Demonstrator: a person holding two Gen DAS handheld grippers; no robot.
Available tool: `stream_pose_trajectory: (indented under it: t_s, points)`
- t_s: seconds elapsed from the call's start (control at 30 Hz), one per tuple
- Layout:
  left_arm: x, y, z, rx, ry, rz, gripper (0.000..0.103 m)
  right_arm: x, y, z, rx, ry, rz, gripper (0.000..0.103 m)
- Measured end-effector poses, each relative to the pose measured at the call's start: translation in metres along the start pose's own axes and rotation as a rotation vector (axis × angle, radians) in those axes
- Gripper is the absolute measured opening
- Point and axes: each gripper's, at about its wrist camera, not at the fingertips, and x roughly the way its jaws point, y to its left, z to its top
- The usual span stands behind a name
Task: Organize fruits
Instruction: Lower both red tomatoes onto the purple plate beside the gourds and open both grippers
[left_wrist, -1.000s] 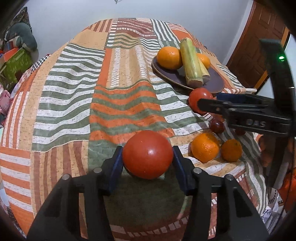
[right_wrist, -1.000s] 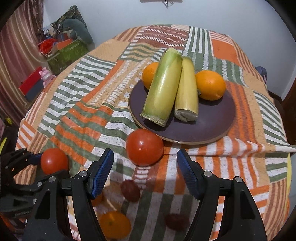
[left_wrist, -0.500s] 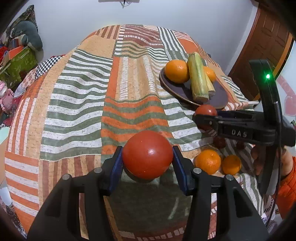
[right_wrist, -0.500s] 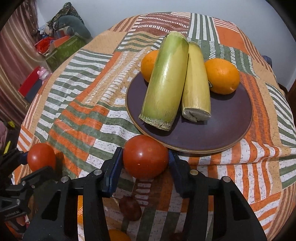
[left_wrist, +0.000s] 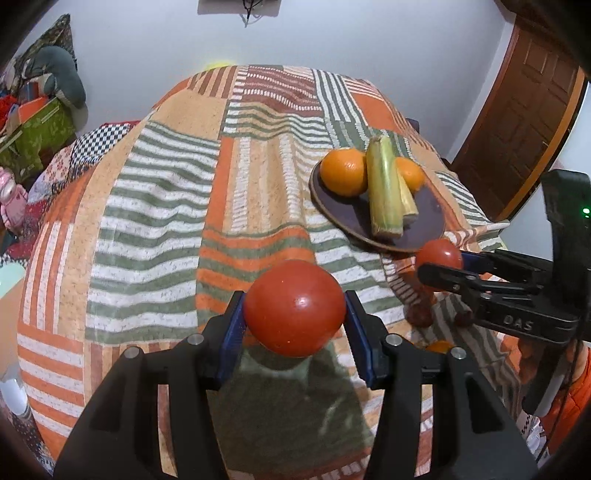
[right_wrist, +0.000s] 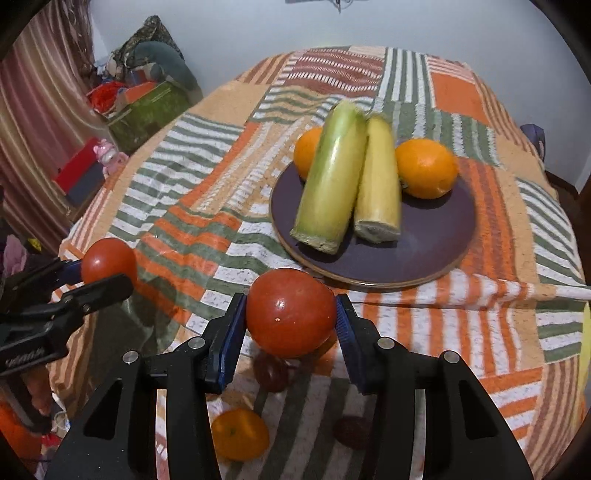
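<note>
Two glossy red tomatoes (left_wrist: 294, 308) (right_wrist: 291, 312) clamped aloft, two oranges (right_wrist: 426, 168) and two corn cobs (right_wrist: 334, 177) on dark plate (right_wrist: 436, 236), mid-tablecloth

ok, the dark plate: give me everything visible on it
The plate is round, shallow, dark purple-brown with a thin lighter rim, and looks like glazed ceramic. It sits level on the striped patchwork cloth. On it are two oranges and two cut green-yellow stalks lying side by side. Nothing grips it.
</note>
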Motion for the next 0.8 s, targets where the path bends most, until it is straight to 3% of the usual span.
stream_pose_trajectory:
  t_s: [0.4,0.8]
  points:
    - [0.012,-0.032,0.049,0.064,-0.053,-0.015,0.051,-0.038,-0.04,0.019,0.059,-0.122,-0.053,0.044]
    - [0.054,-0.047,0.085,0.093,-0.038,-0.005,0.051,-0.036,-0.073,0.035,0.081,-0.169,-0.09,0.044]
